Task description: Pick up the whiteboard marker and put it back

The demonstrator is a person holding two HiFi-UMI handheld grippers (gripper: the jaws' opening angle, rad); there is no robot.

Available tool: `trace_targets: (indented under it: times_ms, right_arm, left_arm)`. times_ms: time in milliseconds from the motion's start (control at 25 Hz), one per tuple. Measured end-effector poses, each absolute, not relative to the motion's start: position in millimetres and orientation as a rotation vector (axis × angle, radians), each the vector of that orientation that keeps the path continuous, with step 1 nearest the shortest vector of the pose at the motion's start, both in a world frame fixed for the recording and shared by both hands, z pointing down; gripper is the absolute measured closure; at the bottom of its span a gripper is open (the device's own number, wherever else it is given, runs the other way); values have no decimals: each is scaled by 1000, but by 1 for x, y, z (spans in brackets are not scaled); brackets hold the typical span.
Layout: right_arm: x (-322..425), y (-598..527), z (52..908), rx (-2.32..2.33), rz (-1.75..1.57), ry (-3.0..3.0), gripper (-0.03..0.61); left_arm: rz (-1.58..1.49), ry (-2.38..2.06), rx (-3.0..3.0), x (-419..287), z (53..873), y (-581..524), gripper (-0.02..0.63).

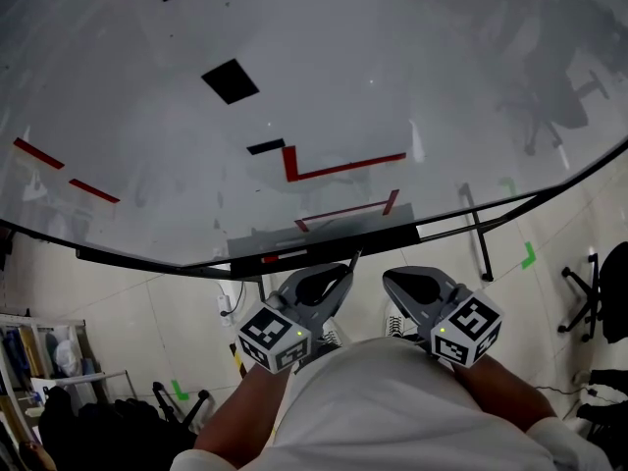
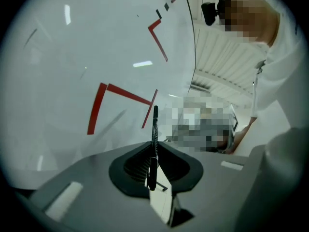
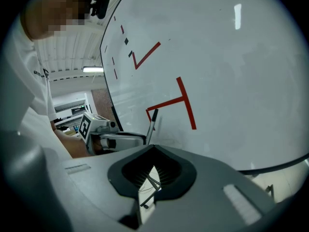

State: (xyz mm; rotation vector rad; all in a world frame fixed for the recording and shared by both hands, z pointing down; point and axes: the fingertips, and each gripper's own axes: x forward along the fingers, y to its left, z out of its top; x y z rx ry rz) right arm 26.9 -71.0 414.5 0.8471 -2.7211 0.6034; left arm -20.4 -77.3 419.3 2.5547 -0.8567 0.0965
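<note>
A thin black whiteboard marker stands upright between the jaws of my left gripper, which is shut on it. The marker's tip points at the whiteboard, close to a red tape corner. In the head view the left gripper sits just below the board's lower edge, with the marker poking out towards it. My right gripper hangs beside it, shut with nothing in it. The right gripper view shows the marker sticking out of the left gripper, in front of the board.
The whiteboard carries red tape marks and black squares. Its black lower frame runs just ahead of both grippers. An office chair stands on the floor at the right, and shelves with clutter at the left.
</note>
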Motion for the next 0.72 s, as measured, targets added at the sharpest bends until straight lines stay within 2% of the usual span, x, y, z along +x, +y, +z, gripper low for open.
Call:
trace_targets:
  times_ms: [320,720]
  right_arm:
    - [27,-73,413,859,626,-2728,577]
    - [25,-74,413,862,632,-2732,577]
  left_arm:
    - [-180,-842,2577,-30,380,-67,555]
    - [-140,-887,2555,-36,382,-67,557]
